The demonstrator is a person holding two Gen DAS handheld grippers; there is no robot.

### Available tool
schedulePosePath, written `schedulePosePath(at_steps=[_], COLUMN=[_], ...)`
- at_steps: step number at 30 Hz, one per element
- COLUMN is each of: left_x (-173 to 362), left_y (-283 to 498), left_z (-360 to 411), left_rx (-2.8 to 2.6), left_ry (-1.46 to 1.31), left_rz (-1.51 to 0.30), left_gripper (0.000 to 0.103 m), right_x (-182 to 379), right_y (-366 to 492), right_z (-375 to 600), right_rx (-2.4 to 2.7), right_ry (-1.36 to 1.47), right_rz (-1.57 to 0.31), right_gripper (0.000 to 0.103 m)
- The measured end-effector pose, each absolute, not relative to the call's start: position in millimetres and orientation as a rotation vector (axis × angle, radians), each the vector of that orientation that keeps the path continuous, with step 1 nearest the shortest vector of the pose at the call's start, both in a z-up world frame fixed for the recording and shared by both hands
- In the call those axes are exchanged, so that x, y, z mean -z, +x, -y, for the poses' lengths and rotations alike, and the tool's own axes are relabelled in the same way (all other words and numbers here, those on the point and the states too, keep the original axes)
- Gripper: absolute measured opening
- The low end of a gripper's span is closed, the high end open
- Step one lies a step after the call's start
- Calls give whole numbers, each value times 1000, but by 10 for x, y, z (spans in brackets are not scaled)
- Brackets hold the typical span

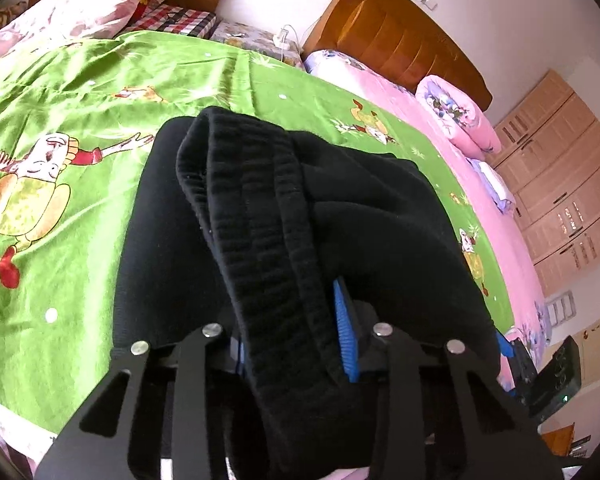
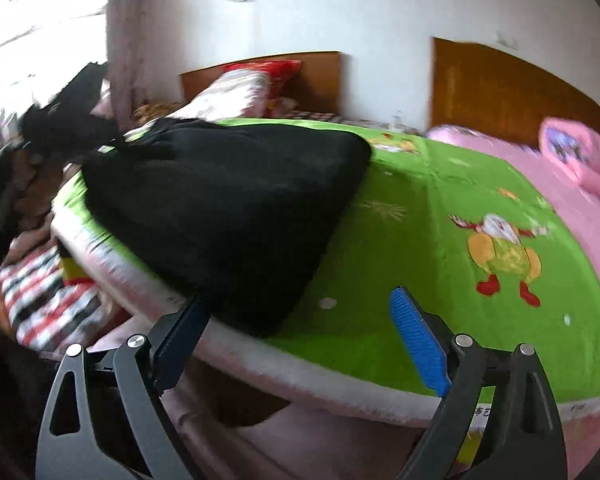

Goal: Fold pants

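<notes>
The soft, limp black pants on the green bedspread look best gripped at the thick ribbed waistband, where the left gripper is clamped, while the right gripper gapes empty.

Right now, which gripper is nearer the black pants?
Left. The left gripper is closed on the bunched waistband of the black pants. The right gripper is open and empty, just off the pants' near edge.
</notes>
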State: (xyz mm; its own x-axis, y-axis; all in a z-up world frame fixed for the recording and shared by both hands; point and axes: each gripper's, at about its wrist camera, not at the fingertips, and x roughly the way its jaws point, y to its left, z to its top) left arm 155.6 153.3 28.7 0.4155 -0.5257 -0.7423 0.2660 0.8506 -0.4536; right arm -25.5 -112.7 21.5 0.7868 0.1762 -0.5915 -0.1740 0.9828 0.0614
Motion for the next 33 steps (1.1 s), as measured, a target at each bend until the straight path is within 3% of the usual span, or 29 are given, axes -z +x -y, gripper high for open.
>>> schedulePosePath(at_steps=[8, 13, 19, 21, 24, 27, 32, 33], left_x=[-150, -500, -1214, -1139, -468, 41, -81, -165], left_y=[1579, 1451, 1447, 1533, 1701, 1662, 1656, 1627], left_z=[-1582, -1445, -1553, -1779, -2177, -2371, -2366, -2367], left_rx=[512, 531, 567, 516, 509, 570, 521, 463], left_ry=[-359, -248, -202, -253, -419, -575, -551, -513], left_rz=[-1030, -936, -794, -801, -957, -959, -983, -971], left_gripper=[47, 21, 21, 21, 21, 27, 42, 56], right_x=[-95, -250, -347, -194, -133, -129, -186, -213], right_y=[-120, -109, -74, -26, -5, 20, 18, 2], right_z=[887, 912, 755, 740, 845, 881, 870, 856], right_rx=[-115, -37, -20, -27, -64, -74, -99, -148], right_ry=[-80, -82, -161, -178, -96, -84, -100, -115], right_rz=[-627, -569, -570, -622, -638, -649, -700, -722], right_gripper=[88, 88, 89, 91, 92, 92, 92, 92])
